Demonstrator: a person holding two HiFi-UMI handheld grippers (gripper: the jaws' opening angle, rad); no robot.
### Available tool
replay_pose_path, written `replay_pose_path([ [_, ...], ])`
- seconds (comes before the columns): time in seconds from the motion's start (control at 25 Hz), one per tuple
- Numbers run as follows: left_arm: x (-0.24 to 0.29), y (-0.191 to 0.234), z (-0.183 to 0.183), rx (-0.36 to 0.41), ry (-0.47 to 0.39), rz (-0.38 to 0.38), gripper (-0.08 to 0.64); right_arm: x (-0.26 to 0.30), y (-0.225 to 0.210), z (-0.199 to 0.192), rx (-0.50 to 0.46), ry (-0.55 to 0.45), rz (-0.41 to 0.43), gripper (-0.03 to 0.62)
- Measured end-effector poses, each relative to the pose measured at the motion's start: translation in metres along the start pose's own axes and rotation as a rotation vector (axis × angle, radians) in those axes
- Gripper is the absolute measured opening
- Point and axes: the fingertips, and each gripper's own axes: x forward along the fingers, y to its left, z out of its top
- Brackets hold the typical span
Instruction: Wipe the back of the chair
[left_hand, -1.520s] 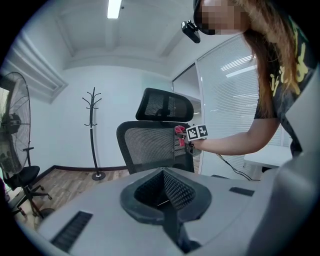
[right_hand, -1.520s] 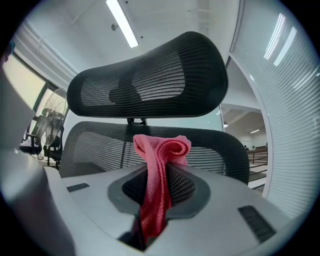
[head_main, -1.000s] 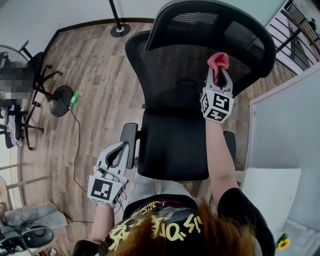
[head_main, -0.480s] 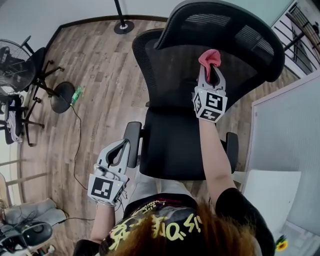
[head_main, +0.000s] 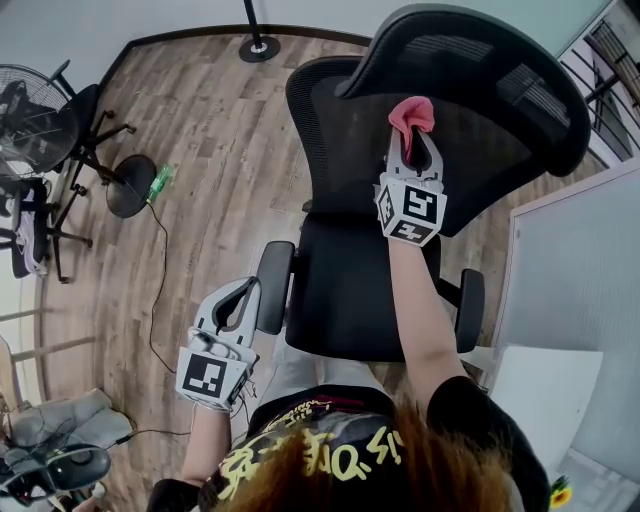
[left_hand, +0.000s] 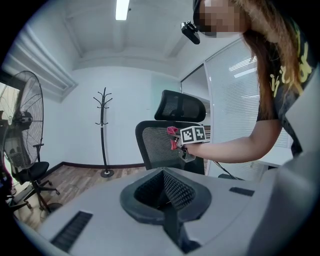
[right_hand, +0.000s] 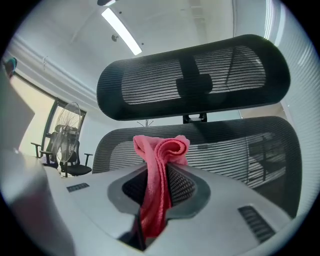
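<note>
A black mesh office chair stands ahead of me, its back (head_main: 330, 130) facing me under a curved headrest (head_main: 470, 70). My right gripper (head_main: 411, 140) is raised and shut on a red cloth (head_main: 411, 113), which it holds against the upper mesh. In the right gripper view the bunched cloth (right_hand: 161, 150) sticks out of the jaws in front of the chair back (right_hand: 240, 150), below the headrest (right_hand: 195, 75). My left gripper (head_main: 241, 292) hangs low beside the chair's left armrest (head_main: 273, 285), shut and empty. The left gripper view shows the chair back (left_hand: 152, 145) and the cloth (left_hand: 172, 132) from the side.
A standing fan (head_main: 40, 130) and a second chair's base (head_main: 130, 185) are at the left, with a green bottle (head_main: 160, 182) and a cable on the wooden floor. A coat stand's foot (head_main: 260, 47) sits behind the chair. A white partition (head_main: 570, 290) runs along the right.
The right gripper has carried the red cloth leftwards across the chair's mesh back. The left gripper has stayed where it was.
</note>
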Motion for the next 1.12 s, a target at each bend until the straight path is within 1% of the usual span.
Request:
replay_pose_path([
  [0.48,-0.014,0.03,-0.011,-0.015,0.007,0.038,-0.006,0.014,0.054,-0.002,0.02,-0.017,0.051,0.061],
  [0.68,-0.014,0.036,-0.011,-0.02,0.002,0.045,-0.006,0.02,0.073,-0.002,0.043,-0.025,0.07,0.061],
  [0.92,-0.019,0.047,-0.017,-0.022,0.02,0.061,-0.006,0.027,0.097,-0.001,0.071,-0.037,0.088,0.06],
  [1.12,-0.025,0.056,-0.02,-0.025,0.023,0.082,-0.006,0.031,0.122,-0.003,0.072,-0.041,0.126,0.06],
])
